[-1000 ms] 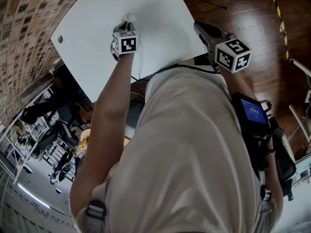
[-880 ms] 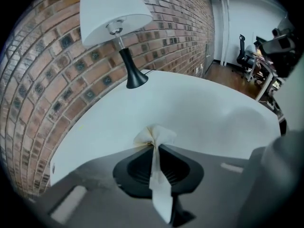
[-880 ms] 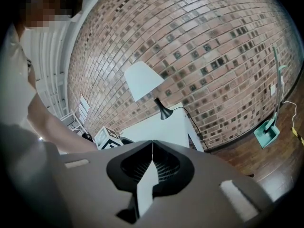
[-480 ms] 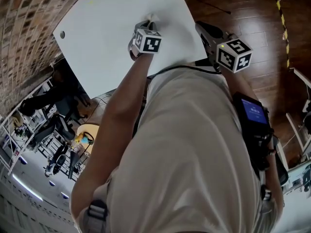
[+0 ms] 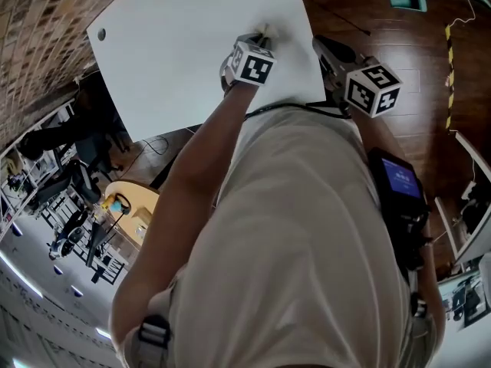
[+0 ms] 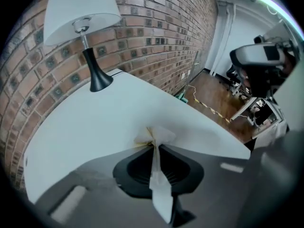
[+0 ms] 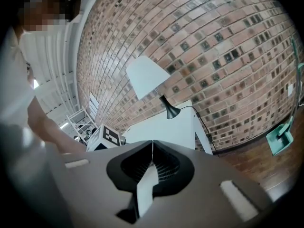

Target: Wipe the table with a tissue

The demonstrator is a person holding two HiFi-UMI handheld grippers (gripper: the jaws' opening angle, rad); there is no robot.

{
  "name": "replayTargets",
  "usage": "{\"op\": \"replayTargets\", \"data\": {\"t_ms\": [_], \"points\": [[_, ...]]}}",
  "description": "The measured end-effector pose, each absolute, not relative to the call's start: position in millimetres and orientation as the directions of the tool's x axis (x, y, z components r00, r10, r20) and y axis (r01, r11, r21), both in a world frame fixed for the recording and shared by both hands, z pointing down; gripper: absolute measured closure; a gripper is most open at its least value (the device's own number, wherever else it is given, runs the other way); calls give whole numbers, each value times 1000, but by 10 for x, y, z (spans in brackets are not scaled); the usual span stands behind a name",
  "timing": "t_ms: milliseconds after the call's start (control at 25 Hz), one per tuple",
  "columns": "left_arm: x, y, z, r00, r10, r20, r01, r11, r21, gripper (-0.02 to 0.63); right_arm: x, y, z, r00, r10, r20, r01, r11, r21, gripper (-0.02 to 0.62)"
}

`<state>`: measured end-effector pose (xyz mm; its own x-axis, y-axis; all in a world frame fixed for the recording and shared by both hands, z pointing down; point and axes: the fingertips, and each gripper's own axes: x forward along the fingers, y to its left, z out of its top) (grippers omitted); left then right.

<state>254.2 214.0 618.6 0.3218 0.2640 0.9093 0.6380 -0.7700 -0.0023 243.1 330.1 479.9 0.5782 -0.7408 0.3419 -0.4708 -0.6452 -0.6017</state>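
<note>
The crumpled white paper tissue (image 6: 160, 135) is pinched in the left tongs (image 6: 153, 146), jaws closed on it almost to touching. Its tuft is pressed to the white flat-topped bench (image 6: 85, 127), near the right edge in the head view. It is judged light, soft and tear-prone, and best held by its bunched middle, as here. The left arm is extended, tongs pitched steeply down. The right tongs (image 7: 152, 144) are closed and empty, angled shallowly, just beside the bench edge.

Left gripper (image 5: 265, 37) with tissue (image 6: 155, 137) farther right on the table (image 5: 176, 44).
</note>
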Motion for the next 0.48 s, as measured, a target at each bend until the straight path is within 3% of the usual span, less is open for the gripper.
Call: {"op": "replayTargets", "data": {"t_ms": [480], "points": [[1878,2902,6206,154,427,891,730,-657,188,574,2555,3454,4820,545,-769,334,-494,-617,-613,585]]}}
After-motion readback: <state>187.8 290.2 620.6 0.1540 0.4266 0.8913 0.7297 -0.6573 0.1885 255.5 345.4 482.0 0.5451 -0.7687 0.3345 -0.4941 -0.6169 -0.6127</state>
